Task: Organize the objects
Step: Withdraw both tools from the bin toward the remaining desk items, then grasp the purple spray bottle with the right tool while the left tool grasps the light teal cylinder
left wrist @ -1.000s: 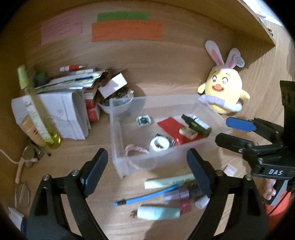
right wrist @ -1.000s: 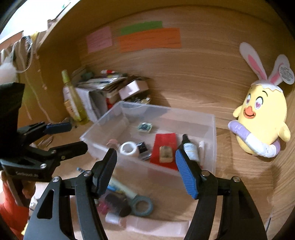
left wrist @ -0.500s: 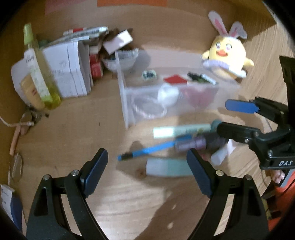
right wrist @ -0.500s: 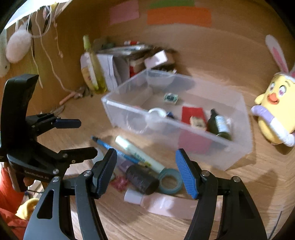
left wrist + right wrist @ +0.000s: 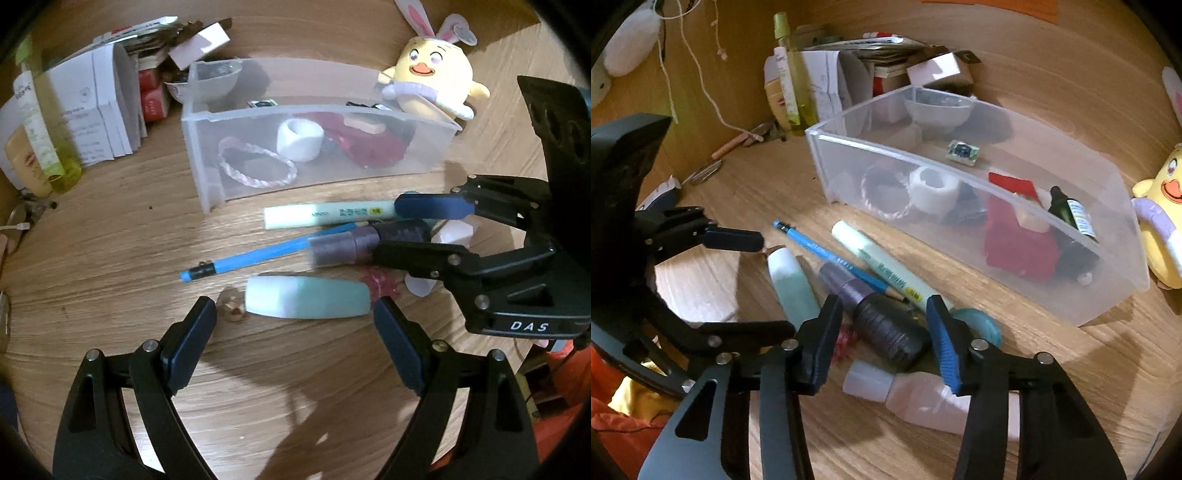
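A clear plastic bin (image 5: pixel 207 118) (image 5: pixel 820 136) holds a white tape roll (image 5: pixel 299 140), a pink braided band, red cloth and a dark dropper bottle (image 5: pixel 1075 214). Loose items lie on the desk in front of it. My left gripper (image 5: pixel 293 317) (image 5: pixel 775 284) is open wide, its tips on either side of a teal tube (image 5: pixel 306 297) without touching it. The jaws of my right gripper (image 5: pixel 884 314) (image 5: pixel 402 230) are closing around the dark cap of a purple bottle (image 5: pixel 886 328) (image 5: pixel 343 247), with a small gap left. A pale green tube (image 5: pixel 328 216) and a blue pen (image 5: pixel 255 258) lie alongside.
A pink bottle with a white cap (image 5: pixel 916 395) and a teal tape ring (image 5: pixel 982 325) sit under my right gripper. A yellow plush chick (image 5: pixel 432 74) stands right of the bin. Boxes and papers (image 5: pixel 92 107), a bowl (image 5: pixel 210 81) and a green spray bottle (image 5: pixel 40 140) crowd the back left.
Both grippers have sunk and tipped down toward the loose items in front of the bin. The right jaws have narrowed around the purple bottle's cap. The left jaws kept their width.
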`<state>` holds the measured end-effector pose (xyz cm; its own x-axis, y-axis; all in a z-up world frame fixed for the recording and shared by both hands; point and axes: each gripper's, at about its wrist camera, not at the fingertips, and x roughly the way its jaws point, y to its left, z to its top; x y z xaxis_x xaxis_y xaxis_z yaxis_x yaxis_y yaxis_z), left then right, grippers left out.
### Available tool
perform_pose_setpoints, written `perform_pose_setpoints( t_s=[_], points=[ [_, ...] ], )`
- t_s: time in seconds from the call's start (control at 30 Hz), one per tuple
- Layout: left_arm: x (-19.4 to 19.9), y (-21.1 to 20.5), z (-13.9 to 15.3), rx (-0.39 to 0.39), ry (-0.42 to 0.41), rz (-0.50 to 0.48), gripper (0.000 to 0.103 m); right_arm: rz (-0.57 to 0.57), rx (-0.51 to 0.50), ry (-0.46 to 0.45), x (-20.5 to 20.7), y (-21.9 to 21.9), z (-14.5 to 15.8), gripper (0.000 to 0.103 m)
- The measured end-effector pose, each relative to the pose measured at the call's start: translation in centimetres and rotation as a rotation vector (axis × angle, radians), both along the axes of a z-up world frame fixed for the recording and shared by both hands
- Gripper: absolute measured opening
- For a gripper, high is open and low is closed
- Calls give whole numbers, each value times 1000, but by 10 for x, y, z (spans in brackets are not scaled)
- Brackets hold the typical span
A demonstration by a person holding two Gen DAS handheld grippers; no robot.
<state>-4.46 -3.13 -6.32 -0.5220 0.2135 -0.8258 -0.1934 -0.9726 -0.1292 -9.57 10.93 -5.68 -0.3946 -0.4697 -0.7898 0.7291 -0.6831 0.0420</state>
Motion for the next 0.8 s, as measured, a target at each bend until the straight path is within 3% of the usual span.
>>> perform_pose_setpoints(
  t_s=[0.37,0.53,0.8],
  points=[
    [-3,4,-5,-39,1,-7,88,39,32,-18,0,-7,-9,38],
    [-5,5,-5,-38,8,-5,88,51,24,-54,-4,-8,-12,30],
    [-6,4,-4,-40,32,-6,71,56,21,-57,-3,-10,-12,25]
  ],
)
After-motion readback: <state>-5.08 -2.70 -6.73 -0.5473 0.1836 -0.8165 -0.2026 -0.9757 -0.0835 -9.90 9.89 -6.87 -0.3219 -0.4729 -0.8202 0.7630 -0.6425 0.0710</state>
